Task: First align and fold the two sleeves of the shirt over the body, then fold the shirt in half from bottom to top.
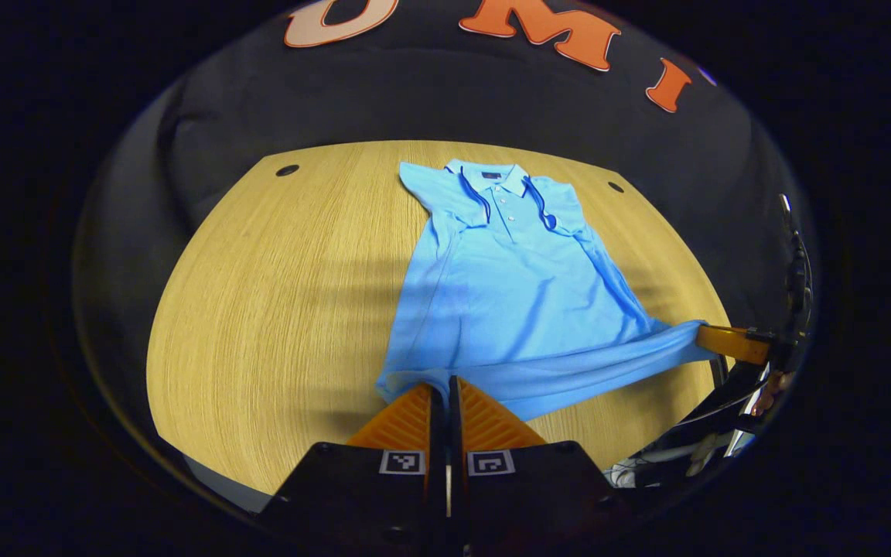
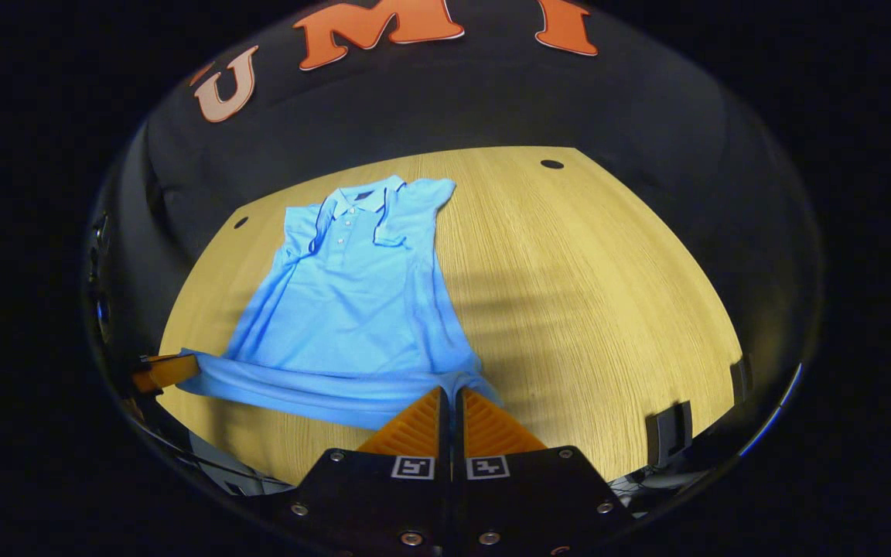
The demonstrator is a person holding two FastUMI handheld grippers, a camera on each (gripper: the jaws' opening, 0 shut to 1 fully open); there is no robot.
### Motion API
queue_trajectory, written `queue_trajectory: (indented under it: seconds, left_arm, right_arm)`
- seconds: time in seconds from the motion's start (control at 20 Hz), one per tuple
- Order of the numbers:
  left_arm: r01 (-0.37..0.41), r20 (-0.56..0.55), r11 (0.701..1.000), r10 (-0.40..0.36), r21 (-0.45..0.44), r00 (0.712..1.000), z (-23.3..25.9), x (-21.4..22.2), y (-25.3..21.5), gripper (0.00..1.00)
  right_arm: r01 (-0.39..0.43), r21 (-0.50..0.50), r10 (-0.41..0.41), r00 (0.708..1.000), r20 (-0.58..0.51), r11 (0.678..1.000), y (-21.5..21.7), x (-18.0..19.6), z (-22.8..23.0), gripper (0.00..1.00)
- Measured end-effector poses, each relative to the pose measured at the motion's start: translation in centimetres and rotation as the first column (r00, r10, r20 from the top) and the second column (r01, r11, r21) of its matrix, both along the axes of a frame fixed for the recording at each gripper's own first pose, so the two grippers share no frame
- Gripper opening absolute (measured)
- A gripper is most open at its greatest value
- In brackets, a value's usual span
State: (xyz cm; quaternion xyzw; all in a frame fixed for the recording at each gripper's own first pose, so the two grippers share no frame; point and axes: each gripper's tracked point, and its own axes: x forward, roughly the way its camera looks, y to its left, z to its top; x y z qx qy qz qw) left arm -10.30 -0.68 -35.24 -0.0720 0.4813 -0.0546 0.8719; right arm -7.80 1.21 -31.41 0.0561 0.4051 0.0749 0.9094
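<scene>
Both grippers' fingers (image 1: 424, 414) (image 2: 484, 424) pinch the blue shirt's (image 1: 511, 286) hem corners, collar far off on table (image 1: 275, 294)

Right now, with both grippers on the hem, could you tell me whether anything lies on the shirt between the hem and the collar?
Nothing visible does. The left gripper and right gripper each pinch a hem corner of the shirt; its body up to the collar lies bare, sleeves already folded in, on the table.
</scene>
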Motion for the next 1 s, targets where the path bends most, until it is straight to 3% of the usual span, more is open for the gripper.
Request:
queue_trajectory:
  seconds: [0.65,1.0]
  left_arm:
    - [0.016,0.151,1.0,-0.012,-0.026,0.988,3.8,12.1,1.1,0.06]
    - [0.027,0.169,0.998,-0.015,-0.065,0.985,3.7,19.4,1.7,0.06]
  right_arm:
    - [0.045,0.009,-0.045,0.995,0.089,0.999,1.0,10.4,4.7,0.01]
    - [0.077,-0.003,-0.076,0.992,0.105,0.997,1.4,16.4,5.5,0.01]
